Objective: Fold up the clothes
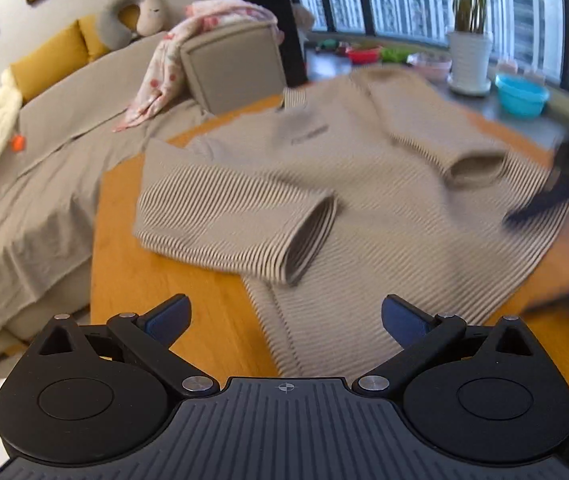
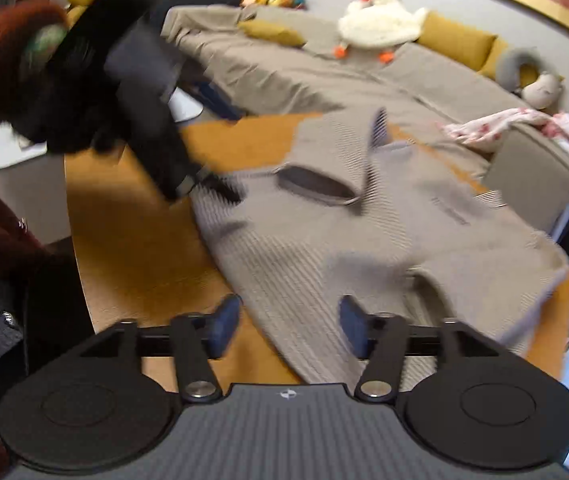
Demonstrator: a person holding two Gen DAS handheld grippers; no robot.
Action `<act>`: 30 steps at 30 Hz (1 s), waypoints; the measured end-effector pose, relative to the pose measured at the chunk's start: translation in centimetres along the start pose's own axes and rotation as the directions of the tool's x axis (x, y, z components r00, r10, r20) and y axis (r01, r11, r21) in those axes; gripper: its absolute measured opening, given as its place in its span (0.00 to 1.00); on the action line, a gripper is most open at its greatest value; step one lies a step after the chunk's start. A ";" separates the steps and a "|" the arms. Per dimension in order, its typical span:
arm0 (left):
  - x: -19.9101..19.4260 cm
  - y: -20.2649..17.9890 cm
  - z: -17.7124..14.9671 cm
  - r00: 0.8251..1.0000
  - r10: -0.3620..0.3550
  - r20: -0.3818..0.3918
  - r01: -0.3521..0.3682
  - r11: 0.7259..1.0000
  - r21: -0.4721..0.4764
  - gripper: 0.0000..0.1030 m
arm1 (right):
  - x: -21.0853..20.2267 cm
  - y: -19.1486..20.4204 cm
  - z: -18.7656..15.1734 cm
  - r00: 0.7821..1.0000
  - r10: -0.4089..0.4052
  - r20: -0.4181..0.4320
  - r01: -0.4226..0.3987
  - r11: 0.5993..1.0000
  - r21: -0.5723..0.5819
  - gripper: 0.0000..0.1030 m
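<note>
Beige ribbed knit sweater (image 1: 364,200) is lying on the orange wooden worktop (image 1: 132,280), both sleeves lying across the body. Left gripper (image 1: 286,320) and right gripper (image 2: 289,326) are hovering released at its 6 o'clock hem; hem-to-collar fold seems next.

- Bare wooden table (image 1: 132,288) is lying free at the lower left of the left wrist frame.
- The sweater (image 1: 364,208) is covering the centre.
- The sofa (image 1: 44,168) is crowding the left edge.
</note>
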State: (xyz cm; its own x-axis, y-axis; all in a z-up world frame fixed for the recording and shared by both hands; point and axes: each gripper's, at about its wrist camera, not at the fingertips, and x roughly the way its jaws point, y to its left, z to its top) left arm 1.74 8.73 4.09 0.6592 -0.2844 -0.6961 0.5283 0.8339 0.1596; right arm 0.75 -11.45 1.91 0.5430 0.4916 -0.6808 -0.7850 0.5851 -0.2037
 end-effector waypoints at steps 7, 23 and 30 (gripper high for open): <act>-2.3 -0.4 0.5 0.993 -0.106 0.059 0.102 0.993 0.053 1.00 | -0.3 -2.0 2.3 0.987 -0.143 0.079 0.141 0.990 0.029 0.05; 3.0 6.3 2.7 0.941 0.336 0.047 -0.315 0.915 -0.251 1.00 | -3.2 0.0 -3.0 0.945 -0.314 0.087 0.304 0.946 0.113 0.68; 1.5 6.9 3.1 0.928 0.363 0.088 -0.330 0.908 -0.259 1.00 | -0.9 -0.4 -3.8 0.871 -0.491 0.009 0.487 0.866 0.114 0.66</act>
State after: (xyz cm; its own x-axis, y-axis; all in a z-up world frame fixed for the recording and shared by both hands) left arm 8.01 12.57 6.32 0.8505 -0.0030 -0.5260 0.1232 0.9733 0.1937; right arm -0.57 -14.58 -0.07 0.8613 0.1463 -0.4866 -0.3811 0.8195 -0.4280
